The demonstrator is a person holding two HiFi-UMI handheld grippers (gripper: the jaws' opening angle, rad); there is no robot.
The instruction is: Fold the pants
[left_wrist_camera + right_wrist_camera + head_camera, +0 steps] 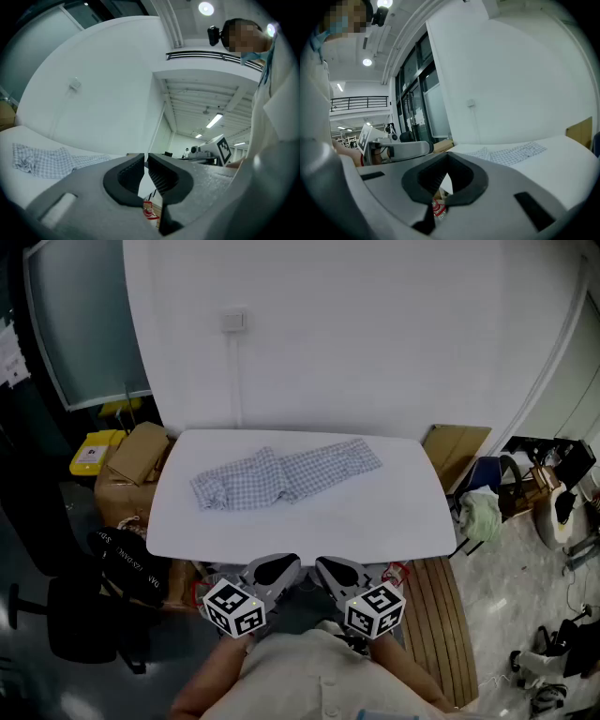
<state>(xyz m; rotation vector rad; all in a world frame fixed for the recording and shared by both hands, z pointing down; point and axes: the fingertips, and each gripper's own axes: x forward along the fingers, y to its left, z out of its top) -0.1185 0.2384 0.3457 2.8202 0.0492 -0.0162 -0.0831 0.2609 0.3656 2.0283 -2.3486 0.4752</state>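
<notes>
The pants point(286, 474), light checked cloth, lie crumpled across the far half of the white table point(375, 521), bunched at the left end. Both grippers are held close to the person's body, short of the table's near edge and well away from the pants. In the head view my left gripper point(281, 564) and right gripper point(330, 567) sit side by side, tips pointing toward each other. In the left gripper view the left gripper point(146, 158) is shut and empty, with the pants point(47, 161) far off at the left. In the right gripper view the right gripper point(446, 158) is also shut and empty, with the pants point(511, 152) beyond.
Cardboard boxes point(136, 460) and a yellow box point(94, 452) stand left of the table, with a black bag point(131, 563) nearer. A cardboard sheet point(457, 451) leans at the right. A wooden slatted pallet point(441, 615) lies on the floor at the near right.
</notes>
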